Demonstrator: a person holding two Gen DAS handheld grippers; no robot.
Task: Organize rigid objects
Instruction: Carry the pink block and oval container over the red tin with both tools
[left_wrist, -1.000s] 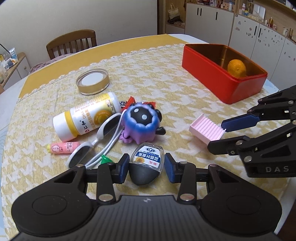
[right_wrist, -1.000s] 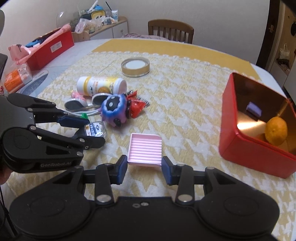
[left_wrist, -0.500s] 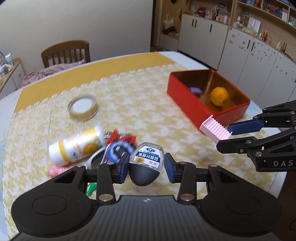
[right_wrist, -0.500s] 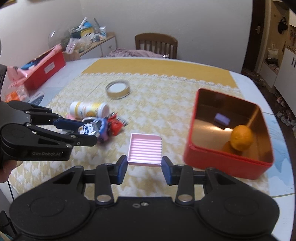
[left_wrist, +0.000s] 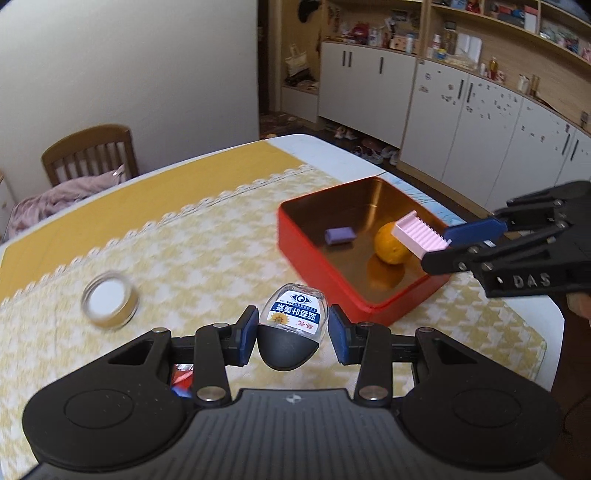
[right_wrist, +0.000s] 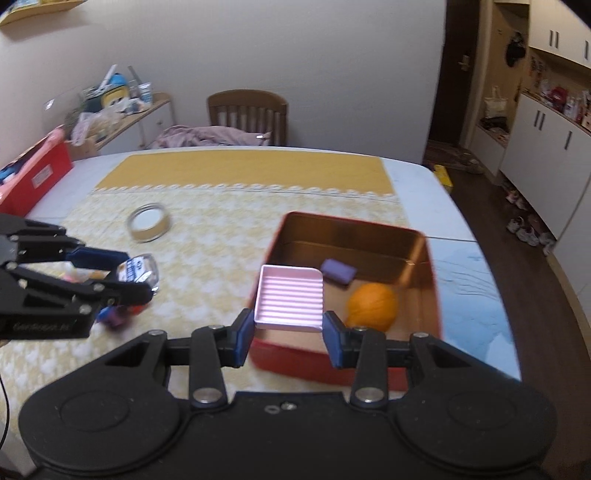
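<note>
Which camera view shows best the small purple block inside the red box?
The left wrist view: the small purple rectangular block lies unobstructed on the red metal box's floor. In the right wrist view, it is blurrier.

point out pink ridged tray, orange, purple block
pink ridged tray (right_wrist: 290, 298), right wrist view, middle of its ribbed face
orange (left_wrist: 390, 246), left wrist view, visible front of the peel
purple block (left_wrist: 340, 235), left wrist view, its top face

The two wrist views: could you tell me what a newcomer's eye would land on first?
Probably the red tin at the table's right end, holding an orange and a small purple block. Next, the right gripper holding a ridged pink tray over the tin's near corner, and the left gripper clamping an egg-shaped case with an eye logo above the yellow cloth.
</note>
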